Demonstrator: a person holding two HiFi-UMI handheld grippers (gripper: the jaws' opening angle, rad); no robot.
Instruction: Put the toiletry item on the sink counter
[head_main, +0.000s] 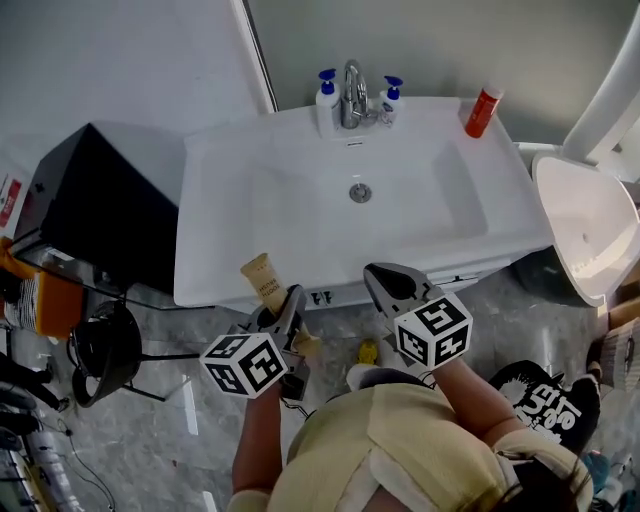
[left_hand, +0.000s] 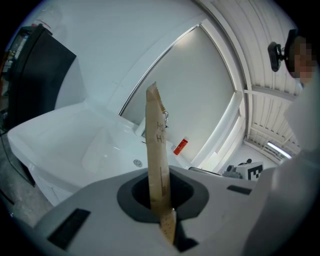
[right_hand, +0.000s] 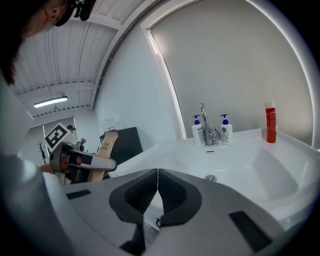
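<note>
The toiletry item is a flat tan tube (head_main: 264, 281) with dark print. My left gripper (head_main: 291, 300) is shut on its lower part and holds it upright, just in front of the front edge of the white sink counter (head_main: 230, 165). Along that gripper's own jaws, the tube (left_hand: 157, 160) stands tall between the pads, with the basin behind it. My right gripper (head_main: 386, 281) is shut with nothing in it, its pads meeting (right_hand: 157, 183), beside the left one at the counter's front edge. From the right gripper view, the tube (right_hand: 106, 143) shows at the left.
A faucet (head_main: 352, 95) with two blue-pump soap bottles (head_main: 326, 103) stands at the back of the basin, and a red bottle (head_main: 482, 111) at the back right corner. A black cabinet (head_main: 95, 200) sits left of the counter, a white toilet (head_main: 590, 225) right.
</note>
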